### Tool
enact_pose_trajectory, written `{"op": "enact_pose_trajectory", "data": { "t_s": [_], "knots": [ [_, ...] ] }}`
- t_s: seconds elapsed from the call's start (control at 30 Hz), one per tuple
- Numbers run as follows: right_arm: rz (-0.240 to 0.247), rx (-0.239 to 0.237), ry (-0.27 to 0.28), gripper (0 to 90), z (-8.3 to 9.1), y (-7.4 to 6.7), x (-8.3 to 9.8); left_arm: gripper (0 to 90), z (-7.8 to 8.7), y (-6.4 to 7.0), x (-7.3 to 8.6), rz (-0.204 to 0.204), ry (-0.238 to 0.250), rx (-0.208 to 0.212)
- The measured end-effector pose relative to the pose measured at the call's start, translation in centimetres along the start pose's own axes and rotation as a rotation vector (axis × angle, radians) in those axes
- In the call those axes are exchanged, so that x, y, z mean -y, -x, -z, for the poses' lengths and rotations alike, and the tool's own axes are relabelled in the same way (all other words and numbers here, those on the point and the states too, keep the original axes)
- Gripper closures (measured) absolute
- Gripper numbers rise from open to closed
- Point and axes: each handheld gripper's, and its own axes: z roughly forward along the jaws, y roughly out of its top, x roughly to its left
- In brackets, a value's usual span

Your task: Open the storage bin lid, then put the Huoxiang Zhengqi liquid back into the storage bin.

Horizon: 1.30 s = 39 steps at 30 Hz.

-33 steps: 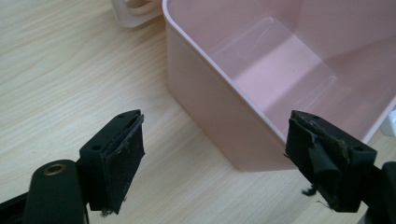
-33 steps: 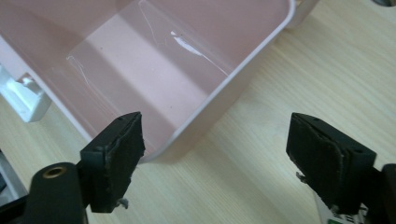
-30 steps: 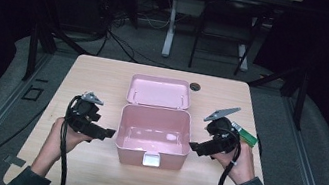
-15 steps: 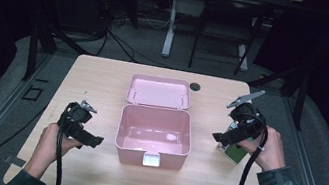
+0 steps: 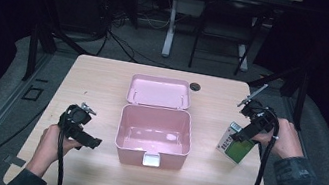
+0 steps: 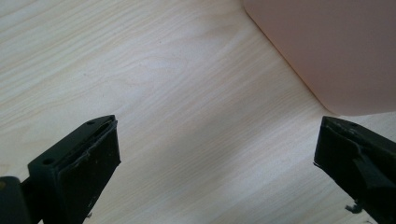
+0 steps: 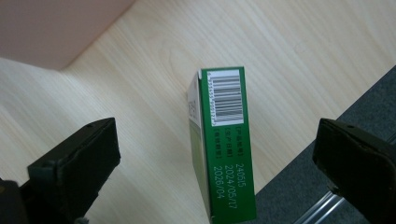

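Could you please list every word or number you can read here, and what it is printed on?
"24055", "2024/05/17", "2026/04": on the narrow side of the green box.
Barcode digits and the bracketed characters beside the dates: too small to read.
Print on the box's white face: blurred.

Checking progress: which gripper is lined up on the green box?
The right gripper: the green box stands between its open fingers. The left gripper faces bare table.

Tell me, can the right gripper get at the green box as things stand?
Probably yes. The right gripper hangs over the green box with jaws open wide on either side, and nothing stands between them; the pink bin sits well aside.
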Motion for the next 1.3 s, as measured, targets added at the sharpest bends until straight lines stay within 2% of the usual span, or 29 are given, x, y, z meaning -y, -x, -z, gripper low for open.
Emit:
{"op": "enact_pose_trajectory", "data": {
  "t_s": [0.1,0.27,0.43,0.57,0.83,1.3],
  "knots": [
    [0.027,-0.012,-0.051,3.8,-1.0,0.3,-0.1,0.2,-0.1,-0.1,0.1,0.002,-0.006,-0.002],
    [0.064,-0.028,-0.116,15.7,-1.9,0.4,-0.5,0.1,-0.2,-0.1,0.1,-0.001,-0.010,0.001],
    [0.081,-0.028,-0.143,33.3,-2.5,0.6,-0.9,0.1,-0.5,-0.2,0.1,-0.003,-0.022,0.001],
    [0.110,-0.040,-0.185,40.0,-3.0,0.5,-1.3,0.2,-0.6,-0.1,0.2,-0.009,-0.027,-0.004],
    [0.156,-0.038,-0.234,48.9,-3.6,0.5,-1.9,0.2,-1.1,-0.6,0.4,-0.003,-0.041,-0.024],
    [0.175,-0.033,-0.264,59.3,-4.2,0.5,-2.2,0.2,-1.4,-0.8,0.6,-0.002,-0.055,-0.028]
  ]
}}
